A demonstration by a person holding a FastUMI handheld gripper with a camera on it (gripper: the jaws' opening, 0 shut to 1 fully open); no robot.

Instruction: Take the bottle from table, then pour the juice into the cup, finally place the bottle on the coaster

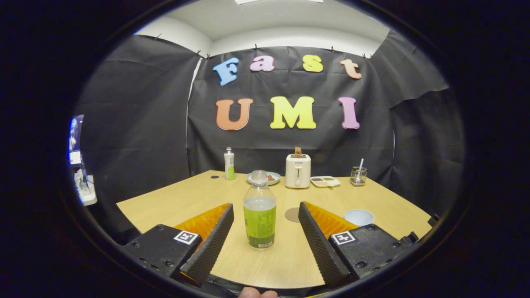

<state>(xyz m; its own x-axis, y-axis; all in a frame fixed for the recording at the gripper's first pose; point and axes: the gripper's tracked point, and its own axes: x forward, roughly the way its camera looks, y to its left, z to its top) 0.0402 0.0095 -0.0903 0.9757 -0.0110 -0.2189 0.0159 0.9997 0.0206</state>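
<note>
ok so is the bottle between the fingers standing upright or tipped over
Upright. The bottle stands on its base on the table, cap on top, between the open hand-held gripper fingers, which do not touch it.

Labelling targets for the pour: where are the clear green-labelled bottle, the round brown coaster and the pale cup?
clear green-labelled bottle (259,221), gripper view, on its label
round brown coaster (292,215), gripper view, its visible top
pale cup (359,217), gripper view, its opening

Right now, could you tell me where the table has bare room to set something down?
Bare wood lies left of the bottle between the open gripper fingers, toward the table edge. The back is crowded: second bottle, plate, toaster, tray, glass. Coaster and cup fill the right.
</note>
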